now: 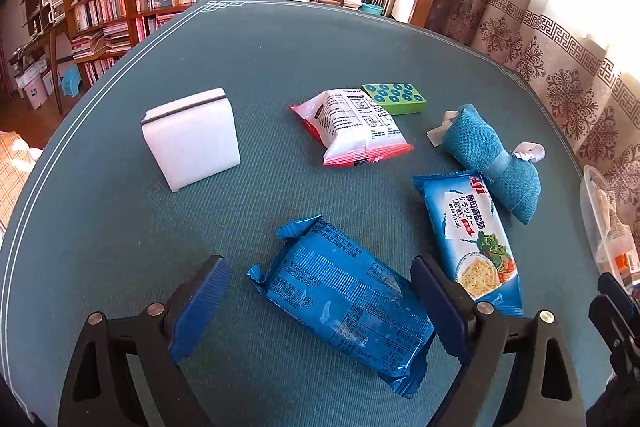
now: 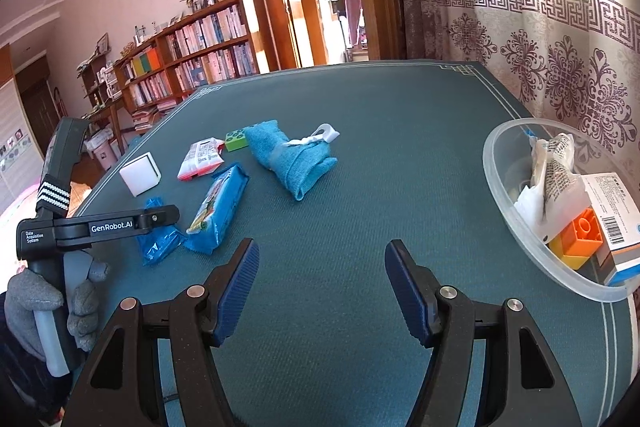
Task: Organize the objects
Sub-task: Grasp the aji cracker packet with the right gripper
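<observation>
A blue snack packet (image 1: 348, 307) lies on the teal table (image 1: 280, 67) between the fingers of my left gripper (image 1: 320, 267). The jaws stand wide, with a gap on the packet's left side, so the gripper is open. Right of it lies a blue cracker packet (image 1: 472, 239), and beyond that a teal cloth bundle (image 1: 492, 163). Further back are a red-and-white packet (image 1: 352, 127), a green dotted block (image 1: 394, 98) and a white sponge block (image 1: 192, 139). My right gripper (image 2: 322, 247) is open over bare table with nothing between its fingers.
A clear plastic bowl (image 2: 504, 187) stands at the table's right edge. It holds a crumpled white wrapper (image 2: 552, 179), an orange brick (image 2: 580, 231) and a white box (image 2: 612, 211). A gloved hand (image 2: 36, 303) holds the left gripper's handle. Bookshelves and a curtain surround the table.
</observation>
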`<state>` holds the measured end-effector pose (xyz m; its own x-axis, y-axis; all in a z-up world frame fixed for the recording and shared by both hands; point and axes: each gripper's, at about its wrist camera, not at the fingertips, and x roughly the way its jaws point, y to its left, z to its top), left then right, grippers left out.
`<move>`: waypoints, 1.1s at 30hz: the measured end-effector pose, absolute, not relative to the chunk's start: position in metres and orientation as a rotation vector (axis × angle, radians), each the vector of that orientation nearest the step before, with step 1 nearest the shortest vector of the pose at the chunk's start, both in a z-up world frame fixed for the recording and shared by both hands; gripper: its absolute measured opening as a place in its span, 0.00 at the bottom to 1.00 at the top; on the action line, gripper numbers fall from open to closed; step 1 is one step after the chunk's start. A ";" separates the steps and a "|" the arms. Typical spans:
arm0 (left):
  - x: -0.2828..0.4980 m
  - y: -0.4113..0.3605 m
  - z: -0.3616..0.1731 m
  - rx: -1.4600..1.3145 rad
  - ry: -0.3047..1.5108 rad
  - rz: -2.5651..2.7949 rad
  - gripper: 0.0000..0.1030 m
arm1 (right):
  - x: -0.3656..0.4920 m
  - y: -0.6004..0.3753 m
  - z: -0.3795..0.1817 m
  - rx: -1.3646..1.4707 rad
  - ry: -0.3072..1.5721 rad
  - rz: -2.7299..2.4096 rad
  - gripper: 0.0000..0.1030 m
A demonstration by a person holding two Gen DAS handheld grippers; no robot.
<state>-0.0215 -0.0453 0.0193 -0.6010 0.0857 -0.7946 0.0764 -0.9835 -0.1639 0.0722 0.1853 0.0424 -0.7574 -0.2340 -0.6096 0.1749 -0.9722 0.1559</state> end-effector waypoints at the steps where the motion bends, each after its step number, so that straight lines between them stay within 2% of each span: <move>1: -0.020 -0.047 0.020 -1.397 -0.307 2.783 0.92 | 0.071 0.183 0.042 0.976 -0.133 -2.742 0.65; 21: 0.000 -0.067 0.026 -1.342 -0.334 2.753 0.92 | 0.010 0.099 0.026 1.132 -0.128 -2.548 0.65; 27: 0.001 -0.075 0.026 -1.344 -0.370 2.759 0.92 | -0.003 0.082 0.014 1.167 -0.029 -2.545 0.64; 33: 0.000 -0.078 0.024 -1.366 -0.404 2.764 0.92 | -0.002 0.071 0.008 1.139 0.115 -2.591 0.56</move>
<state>-0.0003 -0.0783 0.0243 -0.6137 0.1431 -0.7765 0.0851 -0.9657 -0.2453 -0.0019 0.0715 0.0082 -0.6371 -0.2460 -0.7304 0.3099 -0.9495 0.0494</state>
